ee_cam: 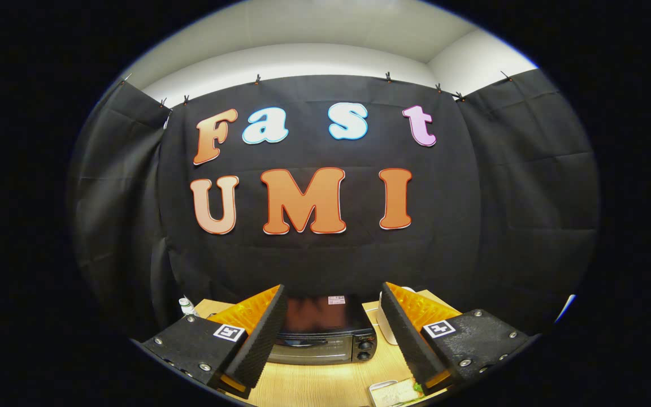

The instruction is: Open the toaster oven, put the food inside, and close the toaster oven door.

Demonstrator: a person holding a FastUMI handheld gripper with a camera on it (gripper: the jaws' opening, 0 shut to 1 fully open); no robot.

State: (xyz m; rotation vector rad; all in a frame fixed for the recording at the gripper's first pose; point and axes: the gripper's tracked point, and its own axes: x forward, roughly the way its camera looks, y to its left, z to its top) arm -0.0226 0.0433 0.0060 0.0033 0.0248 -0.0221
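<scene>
Nothing of the task appears to be done yet: the toaster oven (325,333) is seen on the wooden surface (325,384), just ahead of the gripper (334,339) and framed between its two fingers (257,336), with its door (308,353) shut and the dark handle bar across the top of the glass untouched. The fingers are held wide apart and nothing is gripped between them. The food (396,392) is judged to be what lies in the shallow white tray (382,385) on the near part of the surface, just beside the right finger (its contents are partly cut off and hard to make out, though a bit of green shows). All three steps are therefore left: door down, food in, door up. A white object (385,328) stands to the right of the oven, touching or nearly touching it, and is half hidden by the right finger; it could be brushed during the reach for the handle. A small bottle (187,306) stands at the far left of the surface, well apart from the oven and out of the way.
</scene>
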